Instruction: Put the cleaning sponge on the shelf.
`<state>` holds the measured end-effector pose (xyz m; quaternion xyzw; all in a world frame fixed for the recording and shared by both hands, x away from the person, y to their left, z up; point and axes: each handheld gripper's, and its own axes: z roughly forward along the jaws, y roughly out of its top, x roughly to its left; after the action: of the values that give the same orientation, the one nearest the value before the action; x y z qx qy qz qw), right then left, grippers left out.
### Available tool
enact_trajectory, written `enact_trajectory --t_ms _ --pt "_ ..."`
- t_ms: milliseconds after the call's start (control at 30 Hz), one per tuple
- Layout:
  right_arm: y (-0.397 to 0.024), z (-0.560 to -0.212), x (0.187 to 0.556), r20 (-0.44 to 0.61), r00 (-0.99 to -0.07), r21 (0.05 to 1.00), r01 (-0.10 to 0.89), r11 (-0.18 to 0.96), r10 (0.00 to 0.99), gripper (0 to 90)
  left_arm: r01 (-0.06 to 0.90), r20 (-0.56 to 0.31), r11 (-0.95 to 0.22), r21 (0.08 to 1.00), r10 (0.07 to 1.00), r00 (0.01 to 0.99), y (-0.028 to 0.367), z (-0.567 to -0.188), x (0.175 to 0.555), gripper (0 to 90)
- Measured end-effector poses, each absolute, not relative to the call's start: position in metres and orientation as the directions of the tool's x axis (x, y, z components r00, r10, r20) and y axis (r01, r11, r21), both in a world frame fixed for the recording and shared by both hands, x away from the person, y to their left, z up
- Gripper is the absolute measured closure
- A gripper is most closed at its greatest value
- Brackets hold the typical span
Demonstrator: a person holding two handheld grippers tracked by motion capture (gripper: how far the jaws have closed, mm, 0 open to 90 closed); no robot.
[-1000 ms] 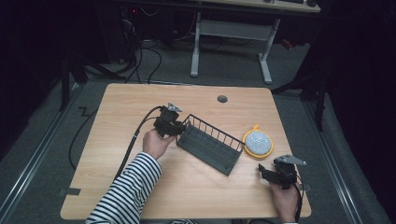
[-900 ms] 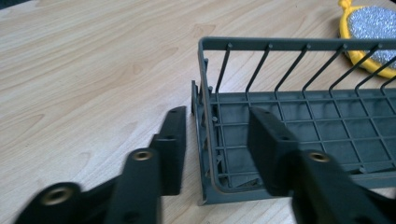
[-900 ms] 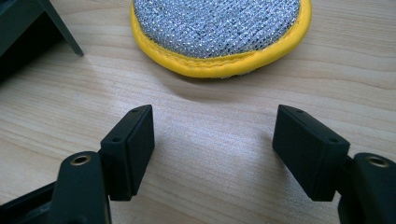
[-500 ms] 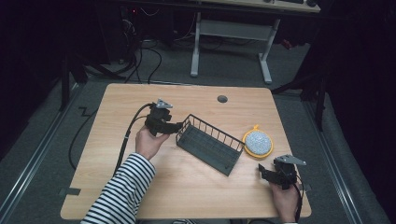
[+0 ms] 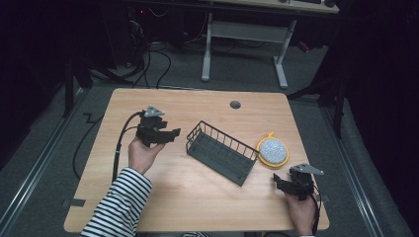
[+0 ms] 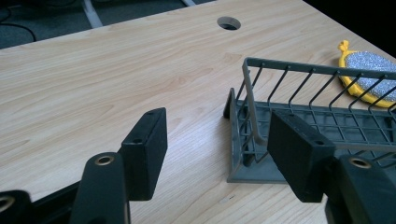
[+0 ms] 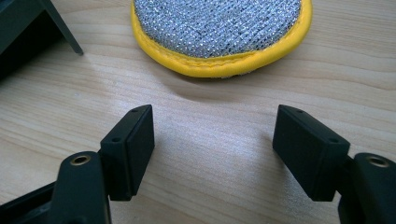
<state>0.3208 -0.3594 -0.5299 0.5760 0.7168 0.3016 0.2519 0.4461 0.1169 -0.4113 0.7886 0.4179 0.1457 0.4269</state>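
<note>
Your left gripper is held just above the wooden table, a little to the left of the dark wire basket. Its jaws have just been opening and now stand wide apart with nothing between them. They point toward the near short end of the basket without touching it. Seen from the left gripper view, the left gripper has the basket ahead of it: the right jaw overlaps the basket's end wall in the picture, while the left jaw stands over bare wood. The basket rests on the table at a slant, near the middle, its long side running from upper left to lower right in the high view.

Your right gripper sits low near the table's front right corner, held in your right hand. Its jaws are also spread wide and hold nothing. The round scouring pad, silver mesh with a yellow rim, lies flat on the table just beyond these jaws, beside the far right end of the basket. In the right gripper view, the right gripper faces the pad straight ahead, with a strip of bare wood between them.

Your left sleeve is striped black and white.
</note>
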Motion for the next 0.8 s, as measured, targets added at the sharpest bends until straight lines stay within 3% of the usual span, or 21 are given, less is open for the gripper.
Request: enact_trajectory --t_ms 800 --pt "-0.359 -0.530 0.320 -0.013 -0.209 0.722 0.675 0.154 0.978 29.6 0.593 -0.190 -0.186 0.784 0.836 0.514 0.176 -0.441 0.410 38.6"
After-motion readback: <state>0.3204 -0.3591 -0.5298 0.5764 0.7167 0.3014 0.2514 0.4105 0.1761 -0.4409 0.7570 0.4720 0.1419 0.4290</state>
